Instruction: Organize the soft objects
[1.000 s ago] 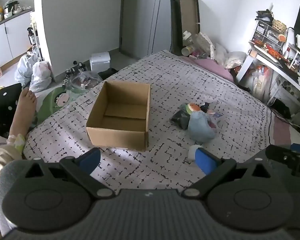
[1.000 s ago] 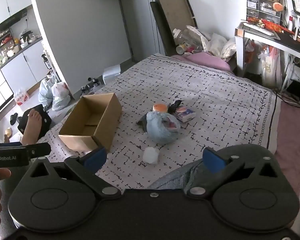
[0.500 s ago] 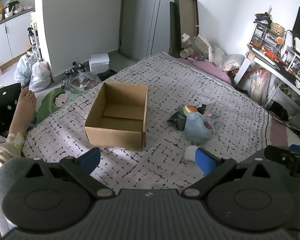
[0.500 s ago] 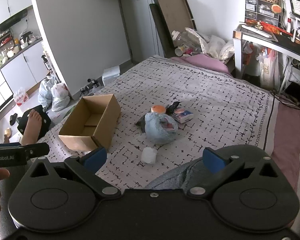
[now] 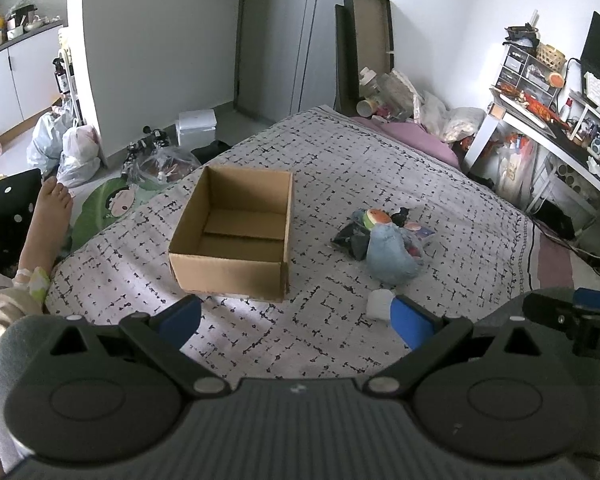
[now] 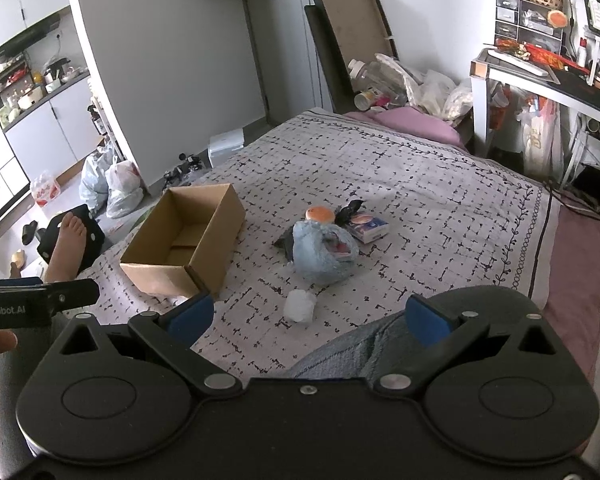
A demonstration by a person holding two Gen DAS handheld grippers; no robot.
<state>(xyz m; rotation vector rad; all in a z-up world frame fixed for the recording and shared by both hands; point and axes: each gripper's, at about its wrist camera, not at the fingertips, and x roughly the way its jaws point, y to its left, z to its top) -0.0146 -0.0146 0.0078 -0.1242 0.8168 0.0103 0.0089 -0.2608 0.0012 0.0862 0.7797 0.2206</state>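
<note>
On bed (image 5: 380,168), soft pile (image 6: 324,250) jumbled beside box (image 5: 232,236); left gripper (image 5: 296,322), right gripper (image 6: 308,318) agape, empty

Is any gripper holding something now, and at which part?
Nothing is held. The left gripper and right gripper are both open, above the bed.

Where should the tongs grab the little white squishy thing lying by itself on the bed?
Probably across the middle of the small white soft lump, coming straight down from above. It lies low and alone on the patterned bedspread, apart from the blue plush toy, so open tongs should close on its two sides.
</note>
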